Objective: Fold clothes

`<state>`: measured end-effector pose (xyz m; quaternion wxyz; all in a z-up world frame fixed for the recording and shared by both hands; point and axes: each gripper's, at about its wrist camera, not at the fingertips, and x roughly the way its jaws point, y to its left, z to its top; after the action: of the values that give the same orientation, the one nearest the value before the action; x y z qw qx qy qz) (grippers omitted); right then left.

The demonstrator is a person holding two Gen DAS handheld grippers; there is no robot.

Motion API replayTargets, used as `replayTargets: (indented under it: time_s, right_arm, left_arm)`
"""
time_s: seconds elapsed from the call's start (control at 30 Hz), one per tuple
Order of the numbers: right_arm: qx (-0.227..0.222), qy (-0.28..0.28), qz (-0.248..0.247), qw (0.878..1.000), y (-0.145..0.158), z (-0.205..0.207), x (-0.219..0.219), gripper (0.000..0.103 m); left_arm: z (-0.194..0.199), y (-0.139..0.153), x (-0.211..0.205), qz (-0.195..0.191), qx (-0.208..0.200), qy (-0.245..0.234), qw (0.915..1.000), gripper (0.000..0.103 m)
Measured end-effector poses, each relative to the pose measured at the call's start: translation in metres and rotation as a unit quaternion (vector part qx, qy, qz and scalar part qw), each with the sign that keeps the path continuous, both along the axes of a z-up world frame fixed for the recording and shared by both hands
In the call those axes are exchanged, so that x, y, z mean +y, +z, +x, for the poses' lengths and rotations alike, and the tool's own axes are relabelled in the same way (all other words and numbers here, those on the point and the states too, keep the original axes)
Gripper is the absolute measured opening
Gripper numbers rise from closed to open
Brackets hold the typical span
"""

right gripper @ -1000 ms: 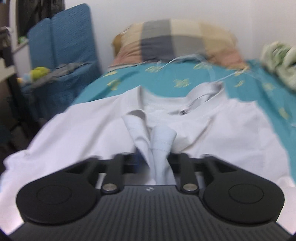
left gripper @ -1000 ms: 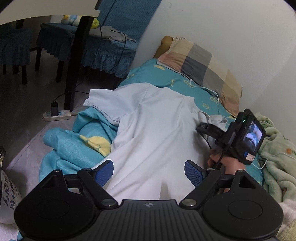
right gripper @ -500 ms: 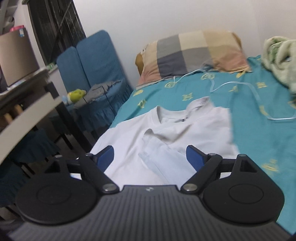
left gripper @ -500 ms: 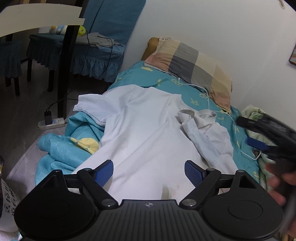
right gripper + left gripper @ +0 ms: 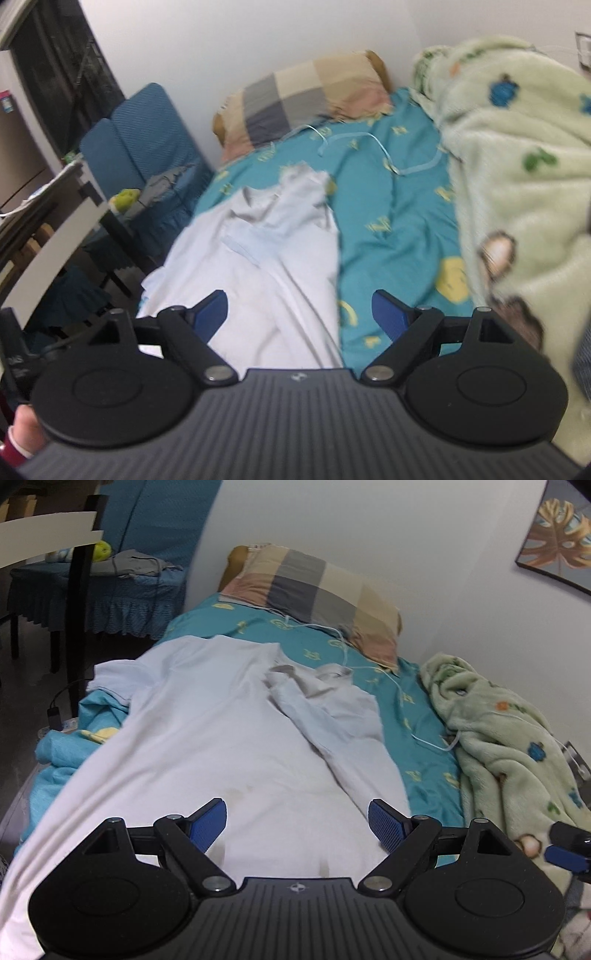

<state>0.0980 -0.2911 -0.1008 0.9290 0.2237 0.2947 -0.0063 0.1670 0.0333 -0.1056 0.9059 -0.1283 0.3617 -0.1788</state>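
Left wrist view: the left tool point(image 5: 297, 821) is spread wide, nothing between its pads, hovering over the hem end of the white shirt point(image 5: 221, 746), which lies flat along the bed point(image 5: 417, 753).
Progress there: right sleeve point(image 5: 325, 716) already flipped in over the chest; left sleeve point(image 5: 114, 677) sticks out off the bed edge, so that's not folded yet.
Right wrist view: the right tool point(image 5: 301, 314) is spread too, empty, jaws just opened; blurry shot, shirt partly below it.
Left to do: probably the other sleeve, then the body fold.
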Motion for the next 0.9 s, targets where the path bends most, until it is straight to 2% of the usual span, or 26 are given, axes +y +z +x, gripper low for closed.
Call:
replayTargets:
  time_s: [0.1, 0.27, 0.47, 0.57, 0.67, 0.7, 0.73, 0.77, 0.9]
  right_arm:
    - [-0.002, -0.01, 0.011, 1.0, -0.003, -0.002, -0.011, 0.087]
    - [-0.009, -0.027, 0.033, 0.999, -0.006, -0.001, -0.032, 0.087]
    - [0.003, -0.052, 0.067, 0.996, -0.016, 0.001, -0.062, 0.087]
    - [0.006, -0.066, 0.075, 0.995, -0.021, 0.002, -0.074, 0.087]
    - [0.011, -0.075, 0.089, 0.993, -0.026, 0.003, -0.083, 0.087]
    - [0.013, -0.075, 0.093, 0.993, -0.027, 0.003, -0.084, 0.087]
    - [0.013, -0.074, 0.095, 0.993, -0.027, 0.003, -0.085, 0.087]
    - [0.014, -0.074, 0.097, 0.992, -0.028, 0.003, -0.085, 0.087]
    - [0.016, -0.07, 0.105, 0.992, -0.029, 0.002, -0.086, 0.087]
  left_arm:
    - [-0.015, -0.002, -0.018, -0.005, 0.009, -0.02, 0.9997, 0.085]
    - [-0.044, -0.008, -0.061, -0.007, 0.018, -0.074, 0.9971, 0.077]
    - [-0.08, -0.036, -0.122, -0.024, 0.061, -0.147, 0.987, 0.07]
    - [-0.089, -0.057, -0.147, -0.003, 0.084, -0.173, 0.9814, 0.059]
    - [-0.091, -0.072, -0.159, 0.01, 0.099, -0.189, 0.9769, 0.029]
    - [-0.092, -0.074, -0.16, 0.013, 0.099, -0.191, 0.9765, 0.016]
    - [-0.094, -0.075, -0.161, 0.017, 0.096, -0.191, 0.9767, 0.007]
    - [-0.095, -0.075, -0.16, 0.016, 0.095, -0.191, 0.9769, 0.006]
    - [-0.088, -0.058, -0.14, -0.029, 0.111, -0.18, 0.977, 0.003]
